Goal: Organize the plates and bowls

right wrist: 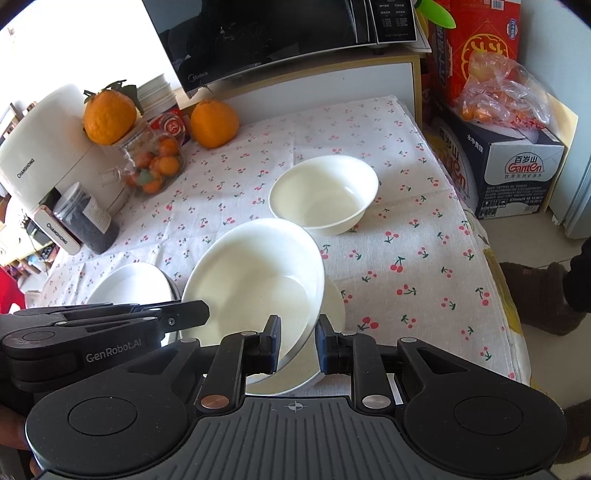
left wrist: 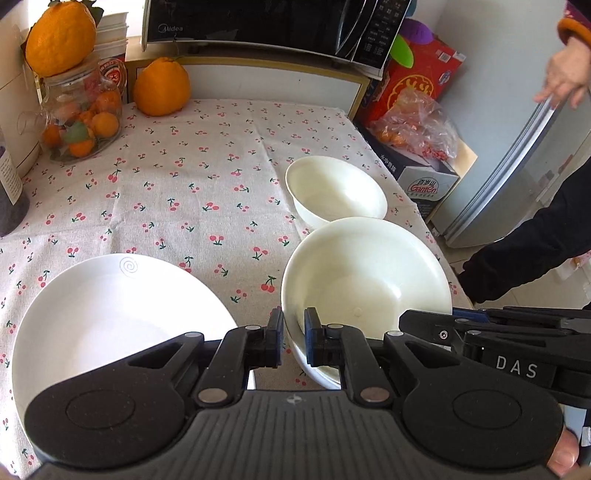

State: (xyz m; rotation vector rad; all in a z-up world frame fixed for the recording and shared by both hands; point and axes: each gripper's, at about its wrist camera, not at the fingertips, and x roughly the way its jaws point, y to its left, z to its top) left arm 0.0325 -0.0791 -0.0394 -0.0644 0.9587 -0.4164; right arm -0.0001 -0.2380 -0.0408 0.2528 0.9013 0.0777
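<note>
A table (left wrist: 207, 155) is filling most of both views, covered by a white cloth printed with red cherries. A black microwave (left wrist: 266, 26) is sitting on a shelf at its far edge, and a pale fridge (left wrist: 517, 177) is standing off to the right with a stranger's hand (left wrist: 565, 77) resting on its door. Boxes (right wrist: 517, 173) and a bag of small oranges (right wrist: 498, 92) are crowding the floor past the table's right edge. The middle of the cloth is lying bare between the dishes and the far clutter.

Three bowls are showing: a big bowl (right wrist: 255, 280) is tilting inside a second one (right wrist: 325, 354) near the front edge, and a smaller bowl (left wrist: 336, 190) is sitting just beyond them. One plate (left wrist: 107, 317) is lying at the front left. Two large oranges are showing, one (left wrist: 162, 86) on the cloth and one (left wrist: 59, 37) on top of a glass jar (left wrist: 79, 114).

The left gripper (left wrist: 293, 341) is pinching the big bowl's left rim with narrow jaws. The right gripper (right wrist: 297, 345) is closing narrowly on its right rim.
</note>
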